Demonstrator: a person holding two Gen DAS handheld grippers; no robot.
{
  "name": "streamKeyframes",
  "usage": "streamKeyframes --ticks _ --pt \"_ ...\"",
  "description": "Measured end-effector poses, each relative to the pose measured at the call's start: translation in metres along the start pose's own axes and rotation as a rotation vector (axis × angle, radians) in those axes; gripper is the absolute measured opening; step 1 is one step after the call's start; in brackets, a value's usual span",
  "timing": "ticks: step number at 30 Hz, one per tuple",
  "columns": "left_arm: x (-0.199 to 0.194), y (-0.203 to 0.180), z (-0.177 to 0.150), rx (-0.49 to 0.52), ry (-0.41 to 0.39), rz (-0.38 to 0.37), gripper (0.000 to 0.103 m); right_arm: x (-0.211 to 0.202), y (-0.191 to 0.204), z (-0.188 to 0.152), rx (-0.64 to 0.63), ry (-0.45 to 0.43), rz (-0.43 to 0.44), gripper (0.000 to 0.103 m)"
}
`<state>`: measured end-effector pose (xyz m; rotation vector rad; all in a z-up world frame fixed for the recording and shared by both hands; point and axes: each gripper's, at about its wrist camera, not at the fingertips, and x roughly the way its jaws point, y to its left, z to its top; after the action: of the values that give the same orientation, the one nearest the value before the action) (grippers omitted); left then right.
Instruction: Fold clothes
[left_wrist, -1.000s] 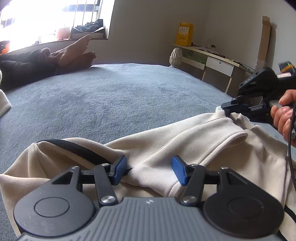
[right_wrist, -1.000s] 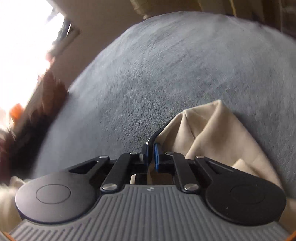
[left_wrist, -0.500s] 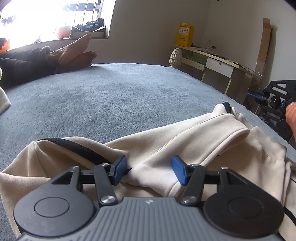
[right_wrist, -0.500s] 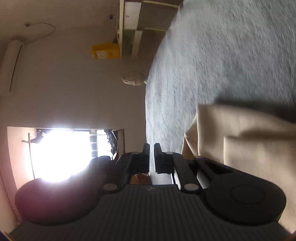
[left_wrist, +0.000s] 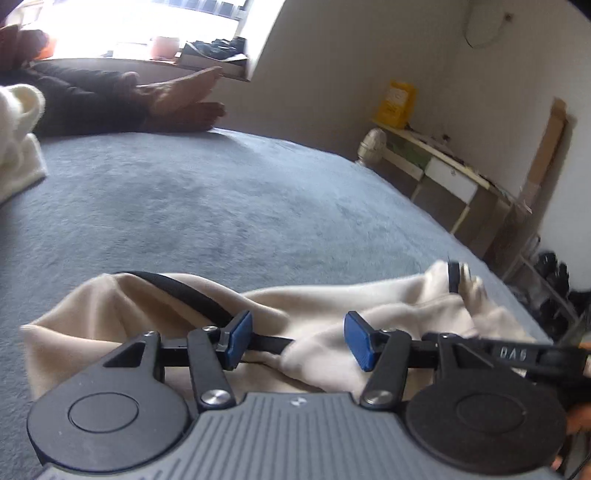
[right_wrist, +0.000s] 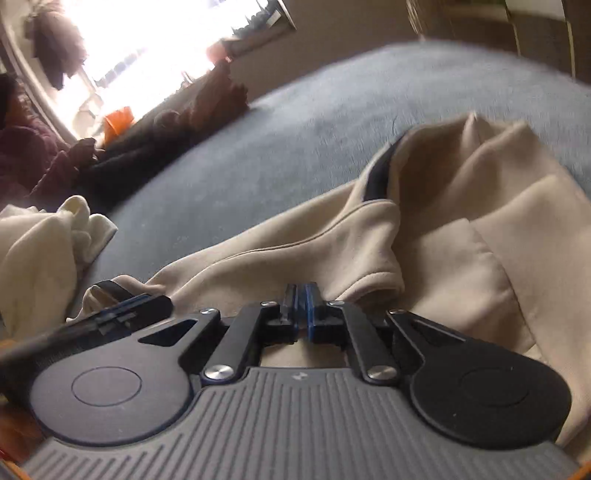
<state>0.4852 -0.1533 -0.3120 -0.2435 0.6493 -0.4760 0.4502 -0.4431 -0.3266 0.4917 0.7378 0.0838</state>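
A beige garment (left_wrist: 325, 306) with a black trim band (left_wrist: 184, 291) lies crumpled on the grey-blue bed (left_wrist: 221, 206). My left gripper (left_wrist: 299, 339) is open just above it, and a soft fold of the cloth rises between its blue pads (left_wrist: 360, 341). In the right wrist view the same garment (right_wrist: 461, 240) spreads ahead and to the right. My right gripper (right_wrist: 301, 306) is shut with its tips low at a rolled hem, and I see no cloth between the pads. The two grippers sit close together: the right one (left_wrist: 517, 354) crosses the left view's right edge.
A pile of cream clothes (right_wrist: 40, 251) lies at the left on the bed. A person's bare feet and dark trousers (left_wrist: 173, 99) rest at the far edge by the window. A desk (left_wrist: 443, 173) and a rack stand beyond the bed's right side.
My right gripper let go of the garment's far corner, swung through the air and came down shut beside the left gripper. The left gripper stayed open and tilted slightly.
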Motion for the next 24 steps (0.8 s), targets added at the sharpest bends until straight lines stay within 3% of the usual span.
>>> streamKeyframes --ticks 2,7,11,14,16,19,24 --pt "-0.019 0.011 0.008 -0.01 -0.032 0.001 0.063 -0.001 -0.001 -0.004 -0.009 -0.016 -0.001 0.003" --pt "-0.043 0.037 0.025 0.013 -0.029 0.111 0.067 -0.004 -0.002 -0.013 -0.032 -0.055 -0.002 0.003" --pt "-0.049 0.052 0.021 0.017 -0.042 0.178 0.067 -0.003 0.016 0.002 -0.108 -0.003 -0.022 0.004" --pt "-0.037 0.07 0.021 -0.007 0.015 0.231 0.067 -0.007 0.039 0.012 -0.195 0.035 0.015 0.009" --pt "-0.028 0.084 0.023 -0.052 0.068 0.228 0.067 -0.009 0.057 0.016 -0.254 0.034 0.062 0.009" --pt "-0.028 0.098 0.021 -0.115 0.083 0.187 0.066 0.0 0.087 0.024 -0.31 0.034 0.128 0.009" --pt "-0.04 0.113 0.017 -0.213 0.089 0.116 0.054 0.038 0.136 0.026 -0.397 0.103 0.235 0.011"
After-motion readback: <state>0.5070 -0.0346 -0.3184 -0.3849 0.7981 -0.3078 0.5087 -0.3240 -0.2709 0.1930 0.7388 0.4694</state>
